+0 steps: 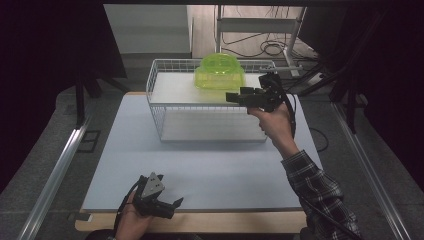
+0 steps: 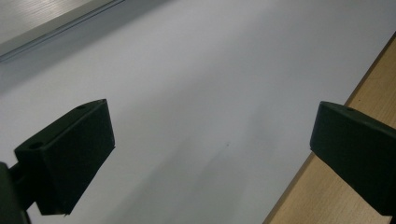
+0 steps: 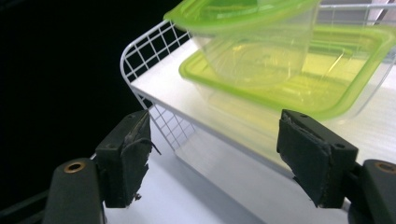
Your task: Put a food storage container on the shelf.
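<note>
1. A white wire rack [image 1: 165, 107] stands toward the far edge of the desk [image 1: 125, 170], roughly at its middle, with an upper shelf and a lower shelf inside the wire frame.
2. On the upper shelf, toward its right half, sit two clear containers with green lids: a rectangular container [image 3: 299, 79] below and a round container [image 3: 252, 42] stacked on top of it. In the high view they read as one green stack [image 1: 219, 73].
3. The right gripper [image 1: 231, 97] is held up in the person's right hand [image 1: 274, 122], level with the upper shelf at the rack's right end, and points left along the shelf toward the containers.
4. In the right gripper view its jaws stand apart with nothing between the pads; the rectangular container lies just beyond them, near the rack's rounded wire corner [image 3: 133, 60]. The pads touch neither container nor the rack.
5. The left gripper [image 1: 176, 202] rests low at the near edge of the desk, left of centre, gripped by the left hand [image 1: 132, 220], well apart from the rack.
6. In the left gripper view its jaws are spread wide over the bare pale desk surface [image 2: 196, 84], with the wooden near edge [image 2: 327, 186] running under the right-hand jaw; nothing sits between them.
7. A plaid sleeve [image 1: 322, 190] covers the right forearm, which crosses the desk's near right corner.
</note>
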Available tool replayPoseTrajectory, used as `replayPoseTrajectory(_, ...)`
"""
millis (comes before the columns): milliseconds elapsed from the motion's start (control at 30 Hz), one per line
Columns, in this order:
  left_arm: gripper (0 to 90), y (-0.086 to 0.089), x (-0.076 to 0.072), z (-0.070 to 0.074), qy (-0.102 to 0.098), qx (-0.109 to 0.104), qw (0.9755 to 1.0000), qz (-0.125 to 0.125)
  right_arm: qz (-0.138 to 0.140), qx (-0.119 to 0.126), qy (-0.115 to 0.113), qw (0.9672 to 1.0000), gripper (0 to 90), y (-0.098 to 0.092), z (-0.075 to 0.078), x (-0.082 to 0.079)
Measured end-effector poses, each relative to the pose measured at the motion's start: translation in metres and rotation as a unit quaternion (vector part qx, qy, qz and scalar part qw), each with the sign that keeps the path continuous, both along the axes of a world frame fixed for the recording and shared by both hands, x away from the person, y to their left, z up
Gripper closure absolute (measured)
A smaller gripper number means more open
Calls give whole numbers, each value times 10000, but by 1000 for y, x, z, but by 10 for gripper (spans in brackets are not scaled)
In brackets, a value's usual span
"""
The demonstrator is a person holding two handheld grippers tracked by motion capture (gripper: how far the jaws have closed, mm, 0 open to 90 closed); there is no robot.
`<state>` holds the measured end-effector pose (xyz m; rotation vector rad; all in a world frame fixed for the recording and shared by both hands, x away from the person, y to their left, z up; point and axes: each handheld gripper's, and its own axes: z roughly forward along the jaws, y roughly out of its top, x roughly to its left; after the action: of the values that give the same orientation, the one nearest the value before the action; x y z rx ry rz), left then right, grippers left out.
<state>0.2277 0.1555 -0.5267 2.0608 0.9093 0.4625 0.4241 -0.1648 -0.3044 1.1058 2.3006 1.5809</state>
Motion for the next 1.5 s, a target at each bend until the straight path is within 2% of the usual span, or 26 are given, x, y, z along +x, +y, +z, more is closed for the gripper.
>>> replayPoseTrajectory(533, 0, 0, 0, 0, -2, 30, 10000, -11, 215, -225, -159, 9994, 188, -7, -28, -24)
replayPoseTrajectory(667, 0, 0, 0, 0, -1, 25, 10000, -19, 289, -359, -187, 9988, 161, -10, -41, -31)
replayPoseTrajectory(900, 0, -1, 0, 0, 15, 34, 10000, -37, 365, -405, -158, 9984, 127, -13, -57, -38)
replayPoseTrajectory(1133, 0, -1, 0, -1, 18, 37, 10000, -35, 454, -644, -241, 9966, 87, -15, -78, -50)
replayPoseTrajectory(1500, 0, -1, 0, -1, 10, 60, 10000, -41, 429, -715, -225, 9963, 62, -22, -101, -64)
